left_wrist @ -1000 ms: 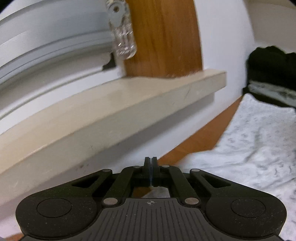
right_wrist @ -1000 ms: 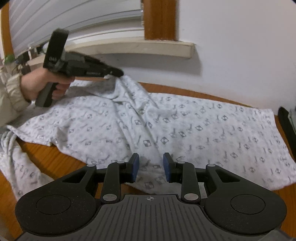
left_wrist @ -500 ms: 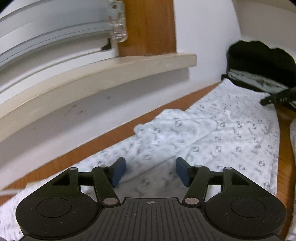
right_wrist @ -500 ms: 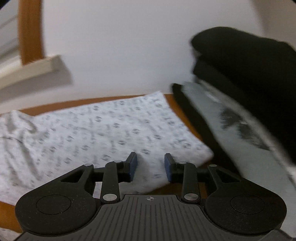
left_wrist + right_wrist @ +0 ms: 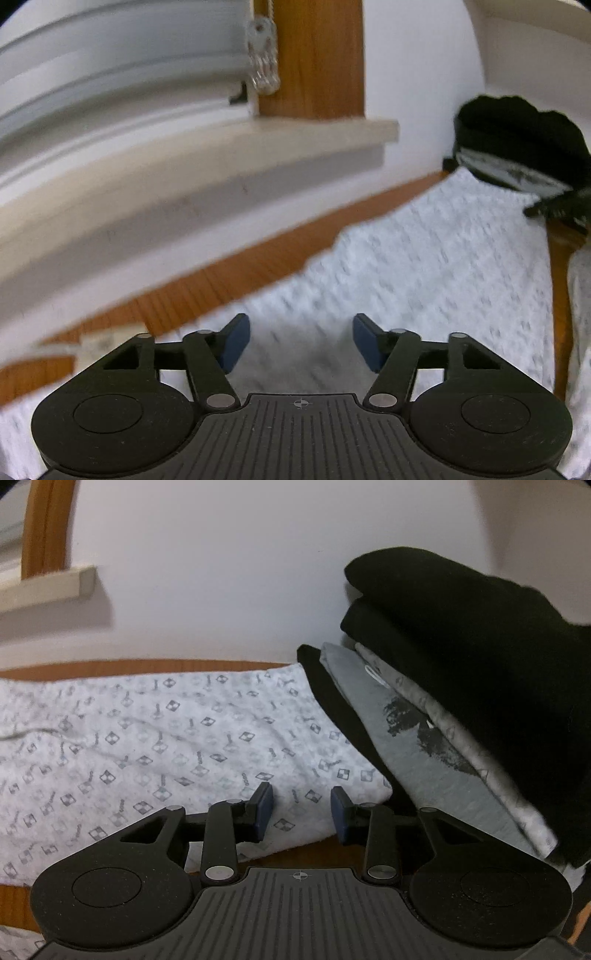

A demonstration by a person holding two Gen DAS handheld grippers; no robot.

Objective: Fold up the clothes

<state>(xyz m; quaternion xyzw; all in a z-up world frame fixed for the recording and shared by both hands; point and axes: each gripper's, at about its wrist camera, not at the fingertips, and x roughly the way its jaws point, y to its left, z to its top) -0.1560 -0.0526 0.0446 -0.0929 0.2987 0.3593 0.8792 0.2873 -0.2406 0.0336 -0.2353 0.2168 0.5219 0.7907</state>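
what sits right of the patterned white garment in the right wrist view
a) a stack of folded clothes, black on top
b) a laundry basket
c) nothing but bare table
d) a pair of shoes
a: at the patterned white garment's right edge lies a stack of folded clothes, grey and white layers under a black piece on top.

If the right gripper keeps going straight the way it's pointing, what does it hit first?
Most likely the patterned white garment lying on the table: the right gripper points down at its near corner, jaws open and empty. The stack of folded clothes sits off to the right. Depth is hard to judge.
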